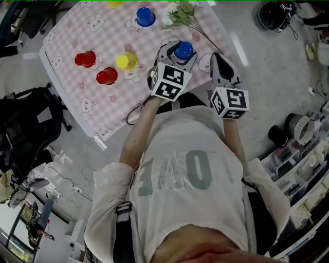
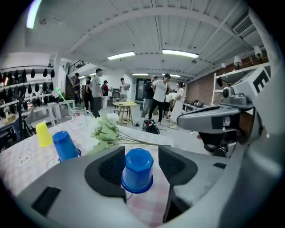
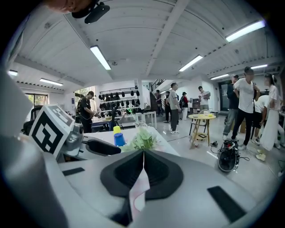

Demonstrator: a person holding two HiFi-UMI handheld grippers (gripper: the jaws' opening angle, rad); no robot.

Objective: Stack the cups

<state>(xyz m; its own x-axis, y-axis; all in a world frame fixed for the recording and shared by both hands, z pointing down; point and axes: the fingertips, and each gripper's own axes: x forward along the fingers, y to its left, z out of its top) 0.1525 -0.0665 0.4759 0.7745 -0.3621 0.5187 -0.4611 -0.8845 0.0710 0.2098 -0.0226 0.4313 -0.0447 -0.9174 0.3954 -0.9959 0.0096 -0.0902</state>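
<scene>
An upside-down blue cup stands on the pink checked tablecloth near its right edge. My left gripper is open around it, with a narrow gap showing on the cup's right side. To the left are a yellow cup and two red cups. At the far side stand another blue cup and another yellow cup. My right gripper is shut and empty, just right of the left one at the table's edge.
White artificial flowers lie at the far right of the table, behind the blue cup. A glass pitcher stands farther back. A black bag sits on the floor left of the table. Several people stand in the room beyond.
</scene>
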